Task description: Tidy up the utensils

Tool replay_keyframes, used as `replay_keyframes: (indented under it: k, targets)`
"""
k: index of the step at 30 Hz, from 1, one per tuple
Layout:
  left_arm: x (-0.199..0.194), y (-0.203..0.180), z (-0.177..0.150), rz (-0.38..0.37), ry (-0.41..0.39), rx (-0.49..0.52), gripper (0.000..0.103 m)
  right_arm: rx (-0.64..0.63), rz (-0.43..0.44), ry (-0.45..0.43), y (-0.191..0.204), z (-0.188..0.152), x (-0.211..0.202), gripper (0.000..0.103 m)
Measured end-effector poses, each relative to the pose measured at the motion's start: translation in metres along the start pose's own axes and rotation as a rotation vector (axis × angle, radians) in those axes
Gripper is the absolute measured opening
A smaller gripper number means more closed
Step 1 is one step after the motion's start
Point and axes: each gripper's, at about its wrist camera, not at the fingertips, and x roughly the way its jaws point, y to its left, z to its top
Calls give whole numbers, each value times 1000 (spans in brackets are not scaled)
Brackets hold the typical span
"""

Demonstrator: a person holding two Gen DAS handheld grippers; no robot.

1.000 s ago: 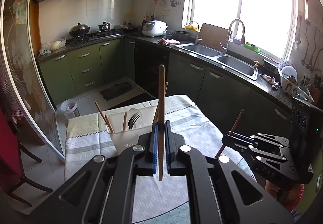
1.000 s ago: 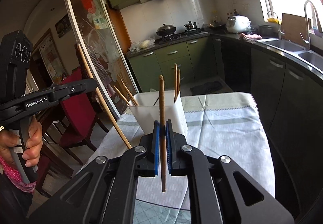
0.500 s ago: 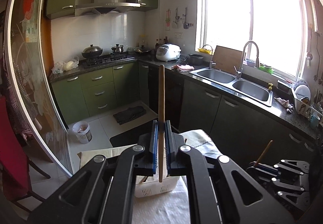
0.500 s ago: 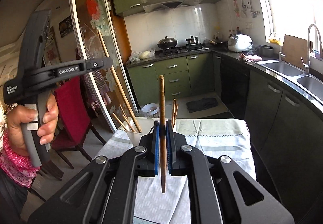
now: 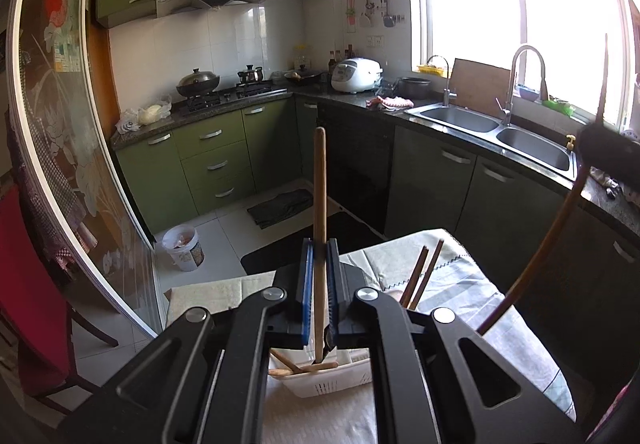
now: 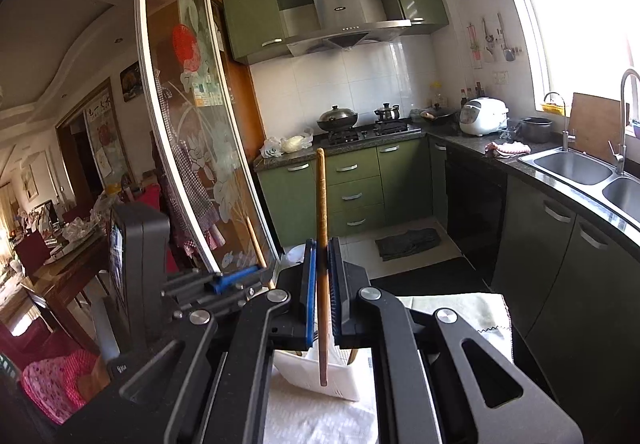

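The right tool (image 6: 320, 286) has its blue pads clamped on a wooden chopstick (image 6: 321, 204) that stands pretty much upright, poking up well above the pads. Its lower end hangs over a white utensil basket (image 6: 320, 378) sitting right below the tool on the cloth-covered counter (image 6: 460, 310). Off to the tool's left there's the left tool (image 6: 234, 278), gripping its own chopstick.

Your left gripper (image 5: 319, 284) is clamped tight on an upright wooden chopstick (image 5: 319, 212), blue pads pinching it from both sides, held above the white utensil basket (image 5: 328, 384). Your right gripper (image 6: 322, 284) grips a second chopstick (image 6: 321, 204) the same way, upright, above that basket (image 6: 316, 368). Seen from the right wrist, your left gripper (image 6: 224, 282) sits just left, level with the right one.
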Motion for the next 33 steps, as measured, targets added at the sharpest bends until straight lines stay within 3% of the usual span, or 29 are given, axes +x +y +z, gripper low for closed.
replay_keyframes:
  k: [6, 10, 14, 19, 20, 33]
  targets:
    - [17, 5, -24, -34, 46, -17, 12, 32, -16, -13, -5, 7, 36, 7]
    - [-1, 11, -28, -24, -18, -36, 31, 31, -54, -4, -7, 3, 62, 7]
    - [-33, 15, -32, -14, -98, -47, 39, 34, -70, 32, -10, -12, 86, 7]
    - [-73, 20, -56, -10, -170, -91, 63, 5, -89, 81, -7, -39, 113, 7]
    - [-79, 20, -63, -10, -175, -96, 64, 0, -92, 90, -6, -44, 118, 7]
    - [-101, 39, -147, 15, -87, -191, 78, -38, -134, 175, -2, -103, 154, 10]
